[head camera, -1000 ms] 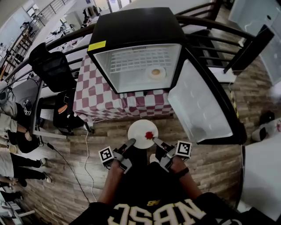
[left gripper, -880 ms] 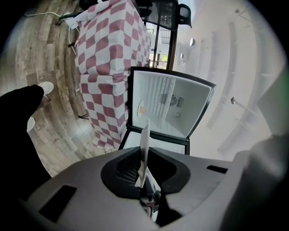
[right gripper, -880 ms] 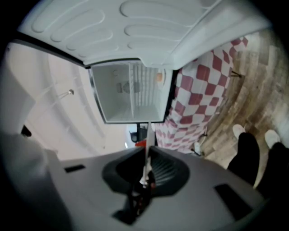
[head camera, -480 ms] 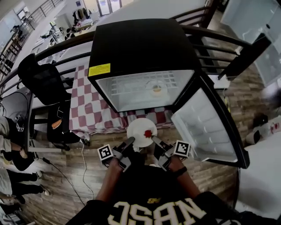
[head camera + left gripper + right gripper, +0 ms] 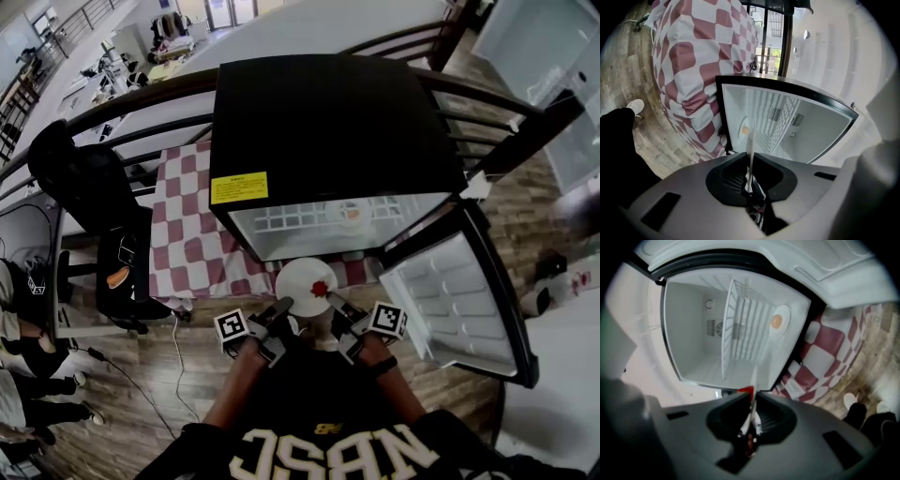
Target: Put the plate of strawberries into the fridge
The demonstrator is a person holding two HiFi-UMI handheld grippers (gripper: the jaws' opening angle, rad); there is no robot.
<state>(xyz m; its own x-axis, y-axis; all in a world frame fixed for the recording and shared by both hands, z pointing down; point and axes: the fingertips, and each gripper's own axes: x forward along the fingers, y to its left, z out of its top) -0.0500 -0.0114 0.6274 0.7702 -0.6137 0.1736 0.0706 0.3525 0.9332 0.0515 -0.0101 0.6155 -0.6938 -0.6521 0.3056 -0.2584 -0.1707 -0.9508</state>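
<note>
We stand on a wood-plank floor (image 5: 187,375), and in front of us a table under a red-and-white checked cloth (image 5: 183,244) carries a black fridge (image 5: 328,122). Its door (image 5: 459,300) is swung wide to our right, showing the white inside. A wire shelf (image 5: 309,217) crosses the compartment, and a small dish (image 5: 352,214) with something pale orange on it sits there. The white plate (image 5: 302,281) hangs in the air between us and the fridge, just in front of the open compartment and not yet inside it. We carry it level with both tools. Our left claw (image 5: 279,307) is pressed together on the plate's near left rim, which shows edge-on between its jaws in the left gripper view. Our right claw (image 5: 333,302) pinches the near right rim in the same way, with its jaws almost fully together. The red strawberries (image 5: 320,288) lie on the right part of the plate, close to the right claw's tips.
</note>
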